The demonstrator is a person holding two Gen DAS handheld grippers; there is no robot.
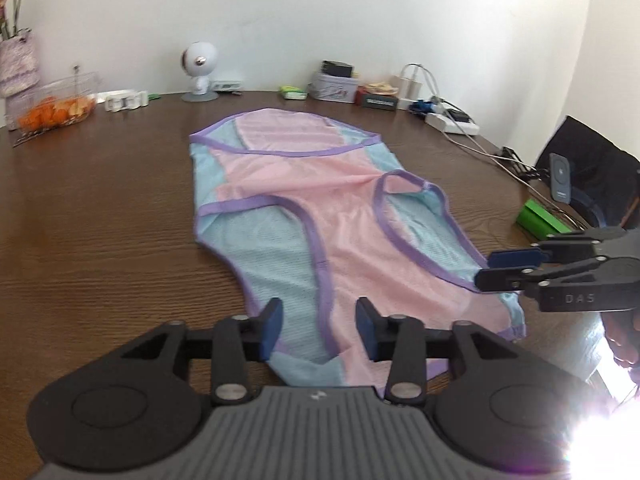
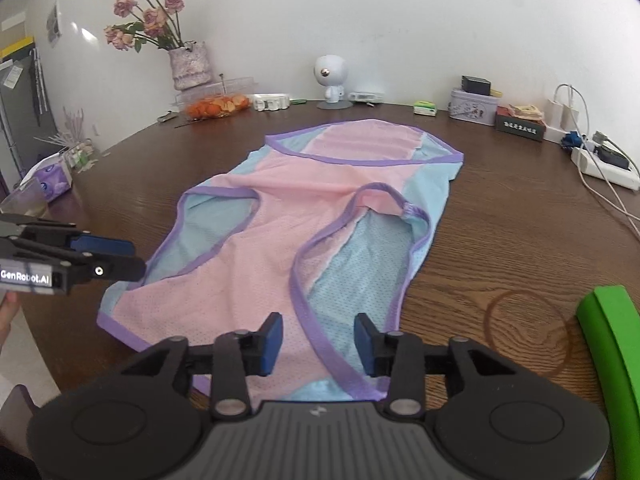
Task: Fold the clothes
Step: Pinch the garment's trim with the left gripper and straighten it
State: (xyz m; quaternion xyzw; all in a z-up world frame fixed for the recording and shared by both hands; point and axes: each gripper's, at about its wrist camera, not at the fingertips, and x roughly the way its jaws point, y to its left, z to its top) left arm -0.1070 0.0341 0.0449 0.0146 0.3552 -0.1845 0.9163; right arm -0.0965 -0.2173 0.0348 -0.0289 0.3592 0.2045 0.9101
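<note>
A sleeveless mesh top [image 1: 304,184] in pink and light blue with purple trim lies spread flat on the brown wooden table [image 1: 100,208]. Its near end reaches under both grippers. My left gripper [image 1: 319,320] is over the near left part of the top, jaws apart, with cloth below them and nothing pinched. My right gripper [image 2: 319,332] is over the near right part of the top [image 2: 304,200], also open above a purple-edged armhole. Each gripper shows side-on in the other's view: the right gripper [image 1: 508,270] and the left gripper [image 2: 120,258].
Along the far wall stand a vase of roses [image 2: 188,64], a tray of orange fruit [image 2: 216,106], a white figurine [image 2: 332,80], a tin [image 2: 474,106] and a power strip with cables [image 2: 600,166]. A green object [image 2: 612,344] lies at the near right. The table edge curves at the near left.
</note>
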